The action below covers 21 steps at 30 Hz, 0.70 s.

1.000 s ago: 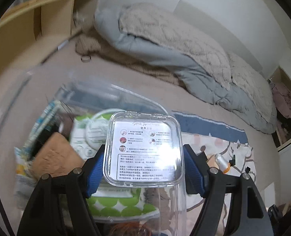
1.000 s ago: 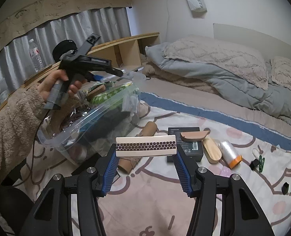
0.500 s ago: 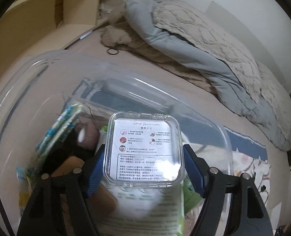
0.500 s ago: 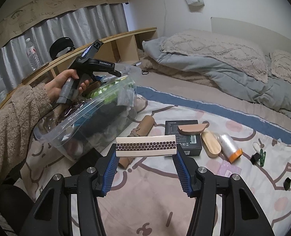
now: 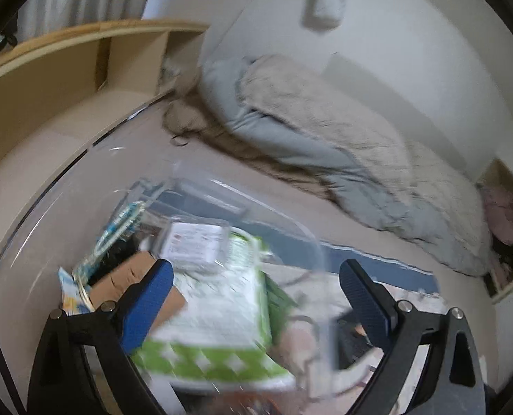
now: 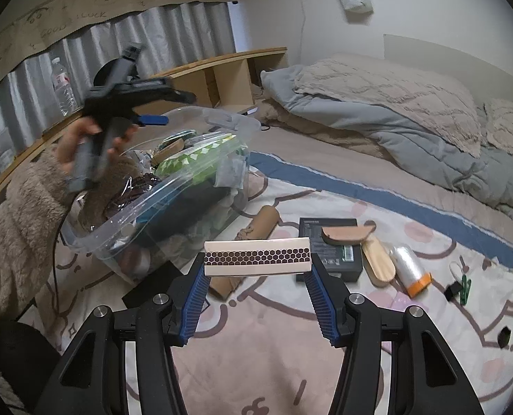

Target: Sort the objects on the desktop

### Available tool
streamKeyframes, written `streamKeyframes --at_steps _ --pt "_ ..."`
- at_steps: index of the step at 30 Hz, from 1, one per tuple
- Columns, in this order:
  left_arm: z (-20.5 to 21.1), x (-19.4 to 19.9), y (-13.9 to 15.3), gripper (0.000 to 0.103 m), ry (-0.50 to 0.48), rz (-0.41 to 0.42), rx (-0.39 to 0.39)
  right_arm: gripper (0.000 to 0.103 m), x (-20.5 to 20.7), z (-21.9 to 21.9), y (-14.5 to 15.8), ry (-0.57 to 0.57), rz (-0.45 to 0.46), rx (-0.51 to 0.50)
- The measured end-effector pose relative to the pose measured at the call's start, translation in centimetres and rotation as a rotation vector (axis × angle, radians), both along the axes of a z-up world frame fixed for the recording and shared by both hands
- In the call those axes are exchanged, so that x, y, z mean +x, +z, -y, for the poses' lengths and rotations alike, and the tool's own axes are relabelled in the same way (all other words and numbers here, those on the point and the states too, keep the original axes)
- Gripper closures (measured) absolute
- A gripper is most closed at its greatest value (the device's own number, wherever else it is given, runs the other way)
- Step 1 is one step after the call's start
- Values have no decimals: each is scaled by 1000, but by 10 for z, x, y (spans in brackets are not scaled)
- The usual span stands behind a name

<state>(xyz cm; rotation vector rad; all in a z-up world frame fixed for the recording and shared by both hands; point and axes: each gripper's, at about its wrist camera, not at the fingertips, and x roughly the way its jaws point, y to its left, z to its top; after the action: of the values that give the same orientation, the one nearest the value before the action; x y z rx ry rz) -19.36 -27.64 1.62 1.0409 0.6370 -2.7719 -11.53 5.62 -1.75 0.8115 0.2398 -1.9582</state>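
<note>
Left hand-held gripper (image 5: 253, 283) spread wide with nothing between the blue pads (image 5: 145, 297), jaws just opened. Hovering over the clear plastic bin (image 6: 222, 121). Small clear case (image 5: 196, 247) lying loose in the bin on a green-and-white packet (image 5: 222, 318), beside a brown cardboard piece (image 5: 132, 273). Right hand-held gripper (image 6: 258, 278) clamped on a long white box with a honeycomb strip (image 6: 256, 257), held above the patterned bedsheet (image 6: 256, 363). Farther out on the sheet: black box (image 6: 336, 242), wooden pieces (image 6: 377, 259), brown roll (image 6: 260, 224), film roll with orange end (image 6: 412, 271), green clip (image 6: 466, 288). Grey duvet (image 6: 377, 117) bunched behind.
</note>
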Motion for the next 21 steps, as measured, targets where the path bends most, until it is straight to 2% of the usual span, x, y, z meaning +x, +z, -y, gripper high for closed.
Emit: streamKeyframes --at_steps 4,6,9,10,13,18,21 --pt "-6 36 11 5 -35 -50 50 47 -1 24 6 39 -21 25" --pt "-5 51 14 5 -25 -77 48 47 0 36 7 57 -36 40" --pt "3 92 19 5 51 -161 -35 47 0 62 11 89 -71 63" --pt "7 104 18 2 86 -181 -64 47 1 70 13 91 -86 61" --pt "22 135 9 0 179 -216 -95 47 0 91 16 103 -85 51" --pt "44 165 -9 0 265 -215 -107 47 5 134 26 141 -104 49" --pt "48 177 -18 0 302 -192 -208 47 8 160 31 164 -101 45"
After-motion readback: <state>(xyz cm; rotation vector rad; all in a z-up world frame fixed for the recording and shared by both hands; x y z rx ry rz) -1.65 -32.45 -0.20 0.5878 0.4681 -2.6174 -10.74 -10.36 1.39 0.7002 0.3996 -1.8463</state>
